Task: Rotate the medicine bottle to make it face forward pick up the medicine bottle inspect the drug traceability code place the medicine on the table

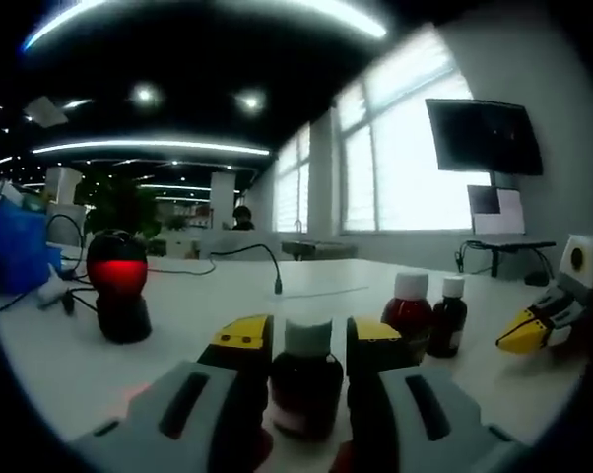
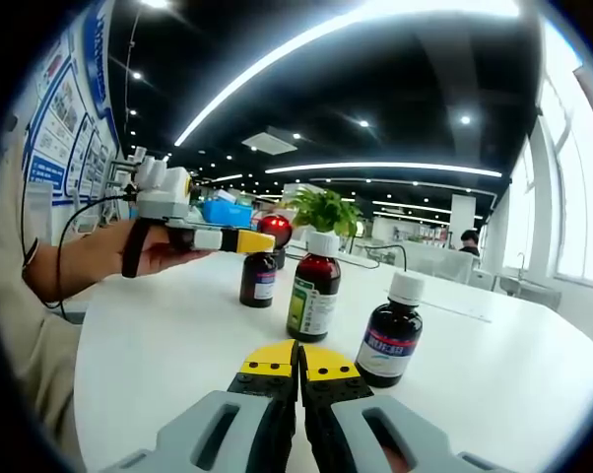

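A dark medicine bottle (image 1: 306, 389) with a pale cap stands on the white table (image 1: 198, 305) between the yellow-tipped jaws of my left gripper (image 1: 308, 335), which press on both its sides. In the right gripper view a hand holds that left gripper (image 2: 239, 239) over the same bottle (image 2: 258, 280), and its jaw hides the cap. My right gripper (image 2: 298, 359) hovers low over the table with its jaws shut together and nothing in them. It enters the left gripper view as the right gripper (image 1: 525, 331) at the far right.
Two more bottles stand close by: a red-brown one (image 1: 409, 313) (image 2: 313, 288) with a green label and a smaller dark one (image 1: 447, 317) (image 2: 389, 345). A black scanner (image 1: 119, 288) (image 2: 275, 228) glows red. A cable (image 1: 247, 251), a blue bin (image 1: 16, 246) and a plant (image 2: 322, 209) lie behind.
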